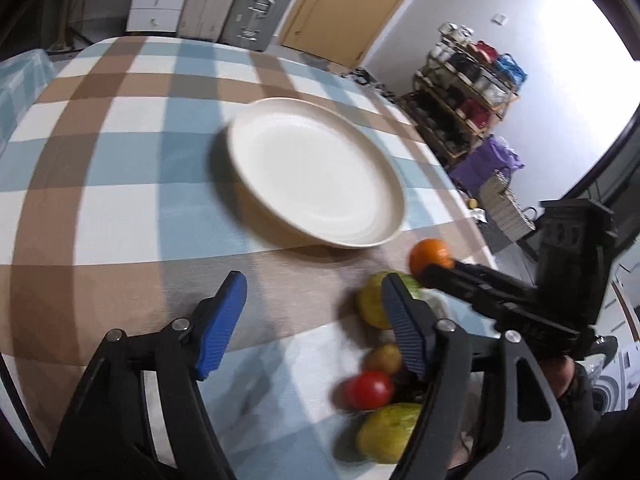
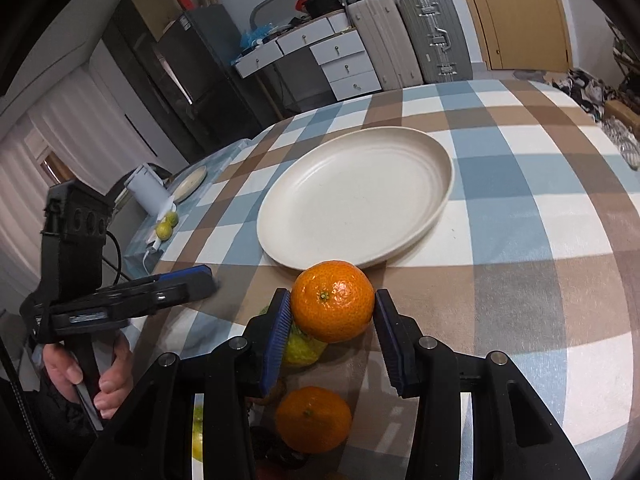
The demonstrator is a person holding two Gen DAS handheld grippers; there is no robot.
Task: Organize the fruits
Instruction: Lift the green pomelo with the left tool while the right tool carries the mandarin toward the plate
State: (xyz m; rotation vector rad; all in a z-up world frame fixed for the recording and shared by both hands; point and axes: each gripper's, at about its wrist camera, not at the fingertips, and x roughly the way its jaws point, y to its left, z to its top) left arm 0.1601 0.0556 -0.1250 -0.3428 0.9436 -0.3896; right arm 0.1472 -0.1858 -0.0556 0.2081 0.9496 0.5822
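My right gripper [image 2: 333,322] is shut on an orange [image 2: 332,300], held just above the table in front of the empty cream plate [image 2: 356,196]. In the left wrist view the same orange [image 1: 429,255] sits at the tip of the right gripper [image 1: 434,270], by the plate's [image 1: 316,172] near right rim. My left gripper [image 1: 316,320] is open over bare tablecloth with nothing between its blue pads. To its right lie a yellow-green fruit [image 1: 370,300], a small brownish fruit [image 1: 384,358], a red tomato [image 1: 368,390] and another yellow-green fruit [image 1: 388,432]. A second orange [image 2: 314,418] lies under the right gripper.
The table wears a blue, brown and white checked cloth [image 1: 120,152]. A lower side surface to the left holds a small plate [image 2: 191,181], a white appliance [image 2: 148,192] and two limes [image 2: 166,226]. Suitcases [image 2: 430,36] and drawers [image 2: 344,60] stand beyond the table. A hand [image 2: 108,372] holds the left gripper [image 2: 196,280].
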